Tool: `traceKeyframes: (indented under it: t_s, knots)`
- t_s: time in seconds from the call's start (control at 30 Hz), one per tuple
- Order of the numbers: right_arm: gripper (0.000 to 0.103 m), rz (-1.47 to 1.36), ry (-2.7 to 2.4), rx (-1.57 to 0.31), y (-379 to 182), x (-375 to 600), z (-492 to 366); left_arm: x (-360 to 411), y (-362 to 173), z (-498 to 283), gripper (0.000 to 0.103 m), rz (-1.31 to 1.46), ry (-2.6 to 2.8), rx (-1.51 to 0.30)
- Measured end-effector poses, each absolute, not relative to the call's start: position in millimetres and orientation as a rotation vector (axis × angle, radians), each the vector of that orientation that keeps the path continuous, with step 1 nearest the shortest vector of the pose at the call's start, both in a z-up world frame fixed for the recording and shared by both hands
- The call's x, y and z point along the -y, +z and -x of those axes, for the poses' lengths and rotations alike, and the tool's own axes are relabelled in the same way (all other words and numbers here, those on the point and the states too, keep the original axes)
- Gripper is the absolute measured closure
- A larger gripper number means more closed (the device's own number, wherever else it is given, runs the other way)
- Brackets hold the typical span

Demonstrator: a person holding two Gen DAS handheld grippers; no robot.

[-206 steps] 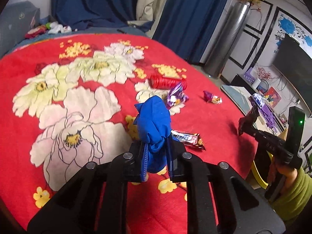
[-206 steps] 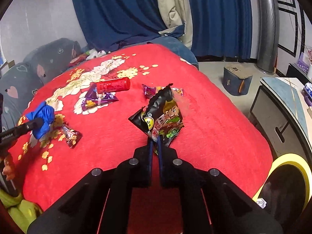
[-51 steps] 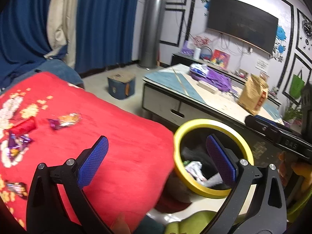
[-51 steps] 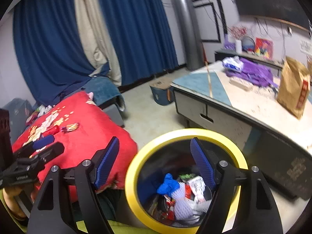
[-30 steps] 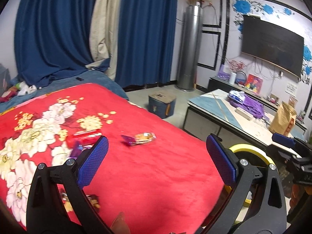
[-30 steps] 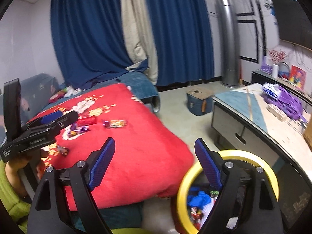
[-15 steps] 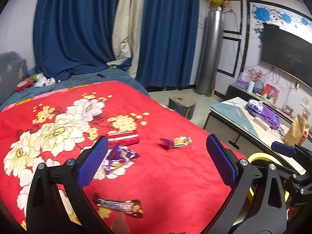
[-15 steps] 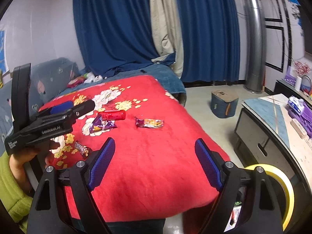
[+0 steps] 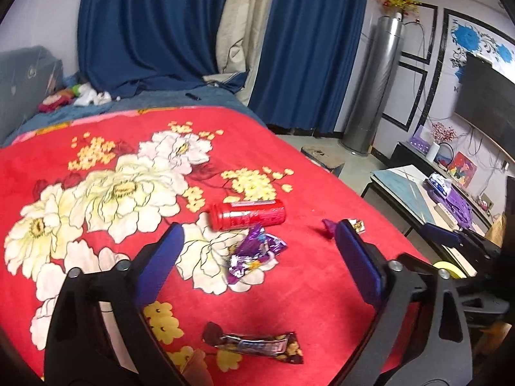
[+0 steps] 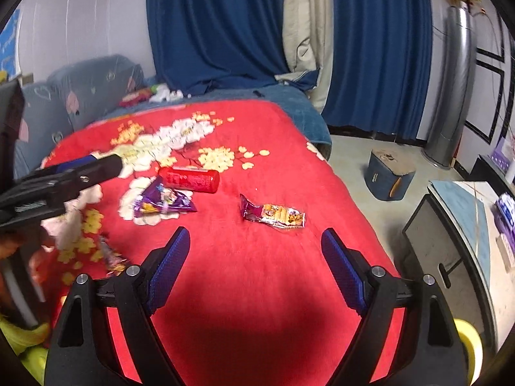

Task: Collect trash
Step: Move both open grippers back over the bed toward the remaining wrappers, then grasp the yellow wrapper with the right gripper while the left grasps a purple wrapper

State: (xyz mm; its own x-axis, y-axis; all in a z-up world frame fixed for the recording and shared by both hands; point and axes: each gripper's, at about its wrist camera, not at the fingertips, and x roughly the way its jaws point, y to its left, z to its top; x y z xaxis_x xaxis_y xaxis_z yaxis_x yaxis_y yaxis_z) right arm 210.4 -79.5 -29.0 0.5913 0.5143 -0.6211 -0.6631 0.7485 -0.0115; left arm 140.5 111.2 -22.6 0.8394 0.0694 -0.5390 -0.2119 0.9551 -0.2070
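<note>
On the red flowered blanket (image 9: 289,289) lie a red can (image 9: 248,215), a purple wrapper (image 9: 254,252), a brown bar wrapper (image 9: 257,345) and a magenta-orange wrapper (image 10: 273,214). My left gripper (image 9: 257,257) hovers over the blanket short of the purple wrapper; its jaws are closing and nothing is between them. My right gripper (image 10: 256,267) stands open and empty, short of the magenta-orange wrapper. The right wrist view also shows the can (image 10: 190,178), the purple wrapper (image 10: 164,202) and the left gripper (image 10: 64,173) at the left.
The yellow rim of the trash bin (image 10: 466,347) shows at the bed's lower right corner. A low table (image 10: 460,212) stands right of the bed, with a blue box (image 10: 389,177) on the floor and a silver column (image 10: 450,96) behind. Blue curtains hang at the back.
Both views have swung from the yellow bin back over the bed and closer to the wrappers. The blue cloth and snack bag held earlier are gone from the jaws.
</note>
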Motion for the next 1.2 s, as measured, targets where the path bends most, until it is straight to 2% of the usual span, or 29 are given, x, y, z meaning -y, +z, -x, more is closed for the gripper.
traceKeyframes:
  t_s: [0.1, 0.3, 0.5, 0.6, 0.73, 0.87, 0.97, 1.13, 1.2]
  knots:
    - [0.023, 0.3, 0.695, -0.655, -40, 61, -227, -119, -30, -146, 0.029, 0.298, 0.143, -0.583]
    - [0.029, 0.339, 0.691, -0.715, -61, 37, -262, -122, -41, -155, 0.037, 0.314, 0.125, -0.623]
    - [0.035, 0.319, 0.666, -0.787, -81, 22, -286, -122, -53, -168, 0.04, 0.32, 0.117, -0.67]
    - [0.047, 0.323, 0.669, -0.809, -87, 16, -291, -121, -58, -176, 0.04, 0.324, 0.114, -0.695]
    - [0.071, 0.348, 0.689, -0.821, -91, 11, -291, -119, -66, -184, 0.044, 0.32, 0.111, -0.731]
    - [0.085, 0.343, 0.704, -0.805, -90, 14, -280, -119, -74, -187, 0.056, 0.332, 0.108, -0.762]
    - [0.086, 0.303, 0.716, -0.809, -90, 24, -272, -121, -80, -189, 0.07, 0.351, 0.104, -0.784]
    - [0.087, 0.222, 0.728, -0.806, -87, 44, -255, -121, -80, -186, 0.075, 0.361, 0.086, -0.781]
    - [0.087, 0.205, 0.729, -0.796, -85, 54, -245, -119, -79, -184, 0.082, 0.36, 0.074, -0.771]
